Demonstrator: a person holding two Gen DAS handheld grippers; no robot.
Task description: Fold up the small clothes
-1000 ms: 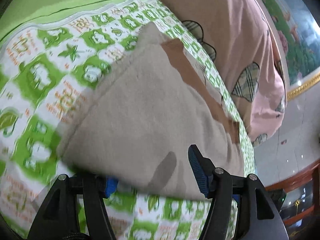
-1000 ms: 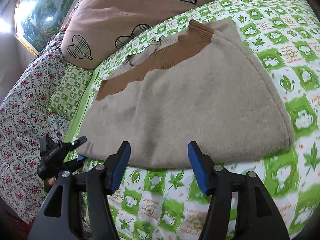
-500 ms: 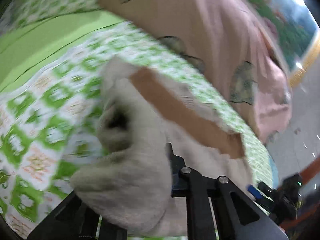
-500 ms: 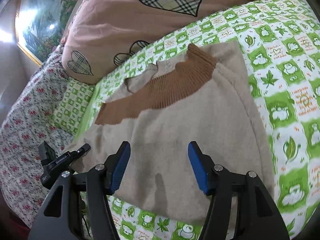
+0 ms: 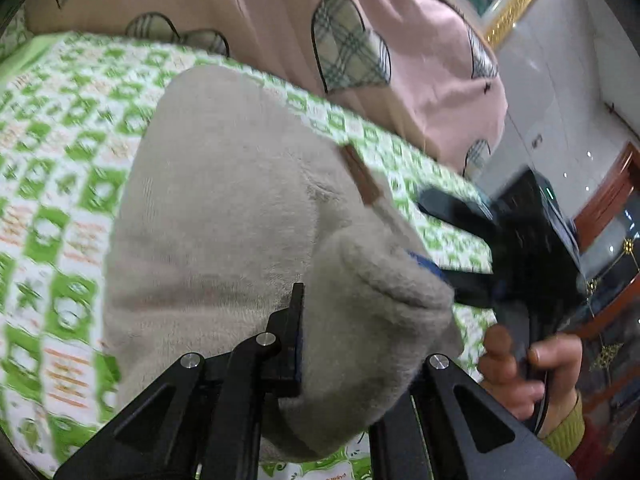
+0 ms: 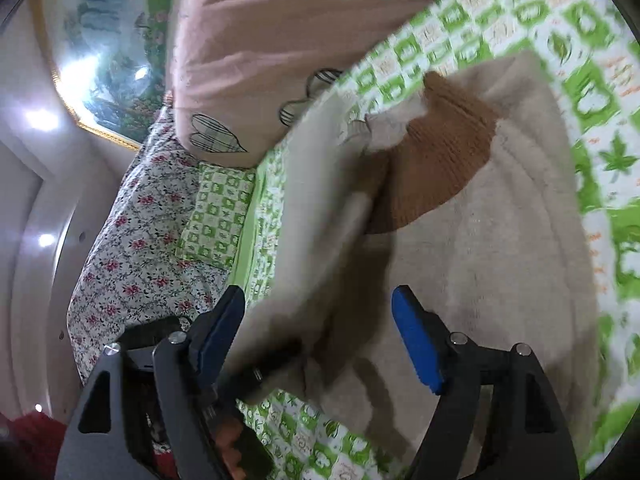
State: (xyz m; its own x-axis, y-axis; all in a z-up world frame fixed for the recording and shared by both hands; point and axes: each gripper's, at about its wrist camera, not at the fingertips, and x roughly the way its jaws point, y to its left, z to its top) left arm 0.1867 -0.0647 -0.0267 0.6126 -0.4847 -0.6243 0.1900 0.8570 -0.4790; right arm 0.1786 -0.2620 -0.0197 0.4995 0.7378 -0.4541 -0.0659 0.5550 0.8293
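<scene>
1. One garment in play: a beige fleece sweater [image 5: 224, 216] with a brown ribbed collar [image 6: 436, 160], lying on the bed over a green-and-white patterned bedsheet [image 5: 52, 160].
2. Two grippers, one per hand. One pink quilt [image 5: 272, 28] with plaid hearts is heaped along the far side of the sheet. One floral-print cover [image 6: 132, 248] and one small green checked pillow [image 6: 216, 216] sit toward the left in the right wrist view. One gold-framed picture [image 6: 100, 60] hangs on the wall.
3. Left gripper [image 5: 356, 340]: jaws closed onto a thick bunched fold of the sweater, the fleece bulging up between and over the fingers. The held fold is lifted off the sheet and laid across the rest of the garment. View is motion-blurred.
4. Right gripper [image 6: 320, 332]: blue-padded jaws stand wide apart with nothing clamped between them, poised over the near part of the sweater. A raised flap of beige fleece crosses in front of its left finger; whether it touches the pad I cannot tell.
5. In the left wrist view the right gripper's black body appears at right, just beside the sweater's edge, gripped by the person's right hand [image 5: 528, 372] with a mustard cuff at the wrist.
6. No containers seen.
</scene>
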